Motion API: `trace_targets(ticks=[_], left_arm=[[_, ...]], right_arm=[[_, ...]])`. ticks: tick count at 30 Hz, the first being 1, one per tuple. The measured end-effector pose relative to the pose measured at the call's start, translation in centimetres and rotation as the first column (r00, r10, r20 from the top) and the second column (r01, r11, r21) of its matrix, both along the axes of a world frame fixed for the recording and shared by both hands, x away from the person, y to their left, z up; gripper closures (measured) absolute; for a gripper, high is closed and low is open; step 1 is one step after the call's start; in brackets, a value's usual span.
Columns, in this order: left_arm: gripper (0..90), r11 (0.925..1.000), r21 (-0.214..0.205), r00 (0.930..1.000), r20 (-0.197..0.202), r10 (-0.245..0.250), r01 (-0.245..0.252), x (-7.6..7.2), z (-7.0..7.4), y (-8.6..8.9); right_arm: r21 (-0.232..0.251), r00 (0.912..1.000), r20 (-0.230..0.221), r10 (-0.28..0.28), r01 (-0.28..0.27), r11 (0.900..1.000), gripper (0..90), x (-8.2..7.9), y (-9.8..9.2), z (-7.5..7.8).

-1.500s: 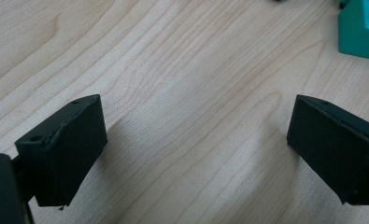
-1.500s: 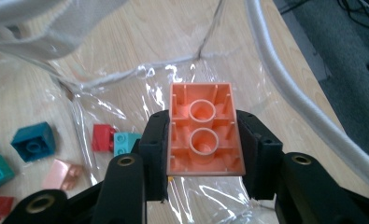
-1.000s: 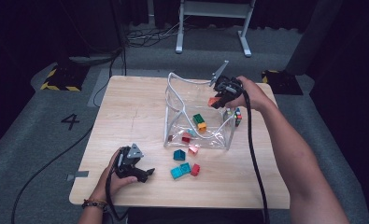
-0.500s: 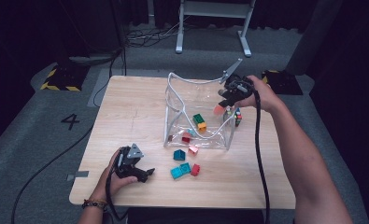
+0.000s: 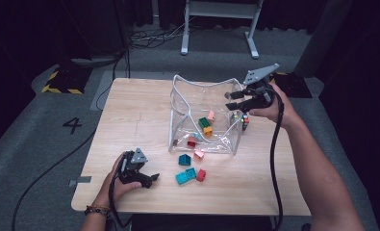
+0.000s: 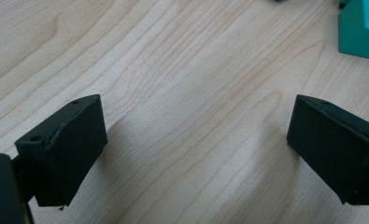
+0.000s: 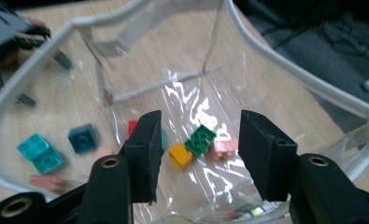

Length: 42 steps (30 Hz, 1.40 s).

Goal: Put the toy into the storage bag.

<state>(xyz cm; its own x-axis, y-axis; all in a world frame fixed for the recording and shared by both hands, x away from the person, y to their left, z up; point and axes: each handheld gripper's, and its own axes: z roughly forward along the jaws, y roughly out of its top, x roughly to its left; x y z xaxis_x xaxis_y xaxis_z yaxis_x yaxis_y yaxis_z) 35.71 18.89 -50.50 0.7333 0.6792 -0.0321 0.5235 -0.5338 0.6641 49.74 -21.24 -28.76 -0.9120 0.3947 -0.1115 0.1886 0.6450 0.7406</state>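
Numeral "4" (image 5: 72,125) on grey floor (image 5: 29,144), left of table.

A light wooden worktop (image 5: 139,120) stands in the middle of the frame on a grey carpet floor (image 5: 29,144). A white number 4 (image 5: 72,125) is on the floor at the left. Yellow and black stripe tape (image 5: 60,89) lies at the upper left. White metal legs (image 5: 216,24) stand at the top. Black cables (image 5: 149,36) lie near them. The room around is dark.
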Motion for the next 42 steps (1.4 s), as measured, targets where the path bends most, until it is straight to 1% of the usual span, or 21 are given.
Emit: trace_targets(ticks=[1,3,6,9,10,12,16,17,19,20,22,25,28,34,35,36,37,38,40,41,42], left_arm=[[5.0,1.0000,0.000,1.0000,0.000,0.000,0.000,0.0,0.0,0.0],[5.0,1.0000,0.000,1.0000,0.000,0.000,0.000,0.0,0.0,0.0],[5.0,1.0000,0.000,1.0000,-0.004,-0.001,0.001,0.0,0.0,0.0],[5.0,1.0000,0.000,1.0000,0.000,-0.001,0.001,0.0,0.0,0.0],[5.0,1.0000,0.001,1.0000,0.000,-0.001,0.001,0.0,0.0,0.0],[5.0,1.0000,0.001,1.0000,0.001,-0.001,0.001,0.0,0.0,0.0],[5.0,1.0000,0.001,1.0000,0.000,-0.001,0.001,0.0,0.0,0.0],[5.0,1.0000,0.000,1.0000,0.000,0.000,0.000,0.0,0.0,0.0],[5.0,1.0000,0.000,1.0000,0.000,-0.001,0.001,0.0,0.0,0.0],[5.0,1.0000,0.001,1.0000,0.000,-0.001,0.001,0.0,0.0,0.0],[5.0,1.0000,0.001,1.0000,0.001,-0.001,0.001,0.0,0.0,0.0],[5.0,1.0000,0.001,1.0000,0.001,0.000,0.000,0.0,0.0,0.0],[5.0,1.0000,0.001,1.0000,0.001,0.000,0.000,0.0,0.0,0.0],[5.0,1.0000,0.001,1.0000,0.000,0.000,0.000,0.0,0.0,0.0],[5.0,1.0000,0.001,1.0000,0.000,-0.001,0.001,0.0,0.0,0.0],[5.0,1.0000,0.001,1.0000,0.000,0.000,0.000,0.0,0.0,0.0],[5.0,1.0000,0.001,1.0000,0.000,-0.001,0.001,0.0,0.0,0.0],[5.0,1.0000,0.001,1.0000,0.001,0.000,0.000,0.0,0.0,0.0],[5.0,1.0000,0.001,1.0000,0.000,-0.001,0.001,0.0,0.0,0.0],[5.0,1.0000,0.001,1.0000,0.000,-0.001,0.001,0.0,0.0,0.0],[5.0,1.0000,0.001,1.0000,0.000,-0.001,0.001,0.0,0.0,0.0]], right_arm=[[0.038,1.0000,0.007,0.005,-0.006,0.9992,48.3,-0.6,-0.4,0.1],[0.079,0.9994,0.033,-0.006,0.004,0.9968,46.6,-1.6,-0.9,0.1],[0.133,0.9975,0.071,0.000,-0.009,0.9910,45.2,-3.4,-1.7,-0.2],[0.184,0.9965,0.079,0.026,-0.040,0.9822,42.9,-5.3,-2.5,-1.1],[0.183,0.9964,0.077,0.036,-0.050,0.9818,42.9,-5.7,-2.6,-1.4],[0.172,0.9931,0.105,0.052,-0.070,0.9826,42.5,-7.0,-2.9,-2.4],[0.223,0.9929,0.095,0.072,-0.092,0.9706,42.5,-8.8,-3.5,-3.9],[0.235,0.9937,0.081,0.078,-0.095,0.9675,42.5,-9.4,-3.6,-4.6],[0.226,0.9920,0.087,0.092,-0.110,0.9679,42.5,-10.1,-3.5,-5.8],[0.224,0.9923,0.077,0.097,-0.112,0.9680,42.6,-10.5,-3.4,-6.5],[0.198,0.9914,0.078,0.105,-0.118,0.9730,42.4,-11.1,-3.0,-7.8],[0.170,0.9897,0.053,0.133,-0.140,0.9754,41.4,-11.7,-2.0,-10.1],[0.143,0.9886,0.020,0.149,-0.150,0.9782,39.7,-12.0,-1.1,-12.1],[0.130,0.9823,-0.054,0.179,-0.171,0.9767,36.6,-12.5,1.3,-16.2],[0.118,0.9807,-0.054,0.188,-0.180,0.9765,36.6,-12.5,1.5,-16.6],[0.118,0.9797,-0.067,0.189,-0.180,0.9764,36.6,-12.7,2.0,-17.2],[0.103,0.9782,-0.096,0.184,-0.174,0.9793,36.6,-12.9,2.3,-17.7],[0.096,0.9775,-0.099,0.186,-0.177,0.9795,36.6,-13.0,2.6,-18.2],[0.104,0.9747,-0.127,0.184,-0.171,0.9797,36.8,-13.0,3.3,-19.1],[0.113,0.9740,-0.101,0.203,-0.191,0.9751,36.8,-12.9,3.7,-19.5],[0.112,0.9742,-0.100,0.202,-0.191,0.9752,36.8,-12.9,4.1,-19.9]])
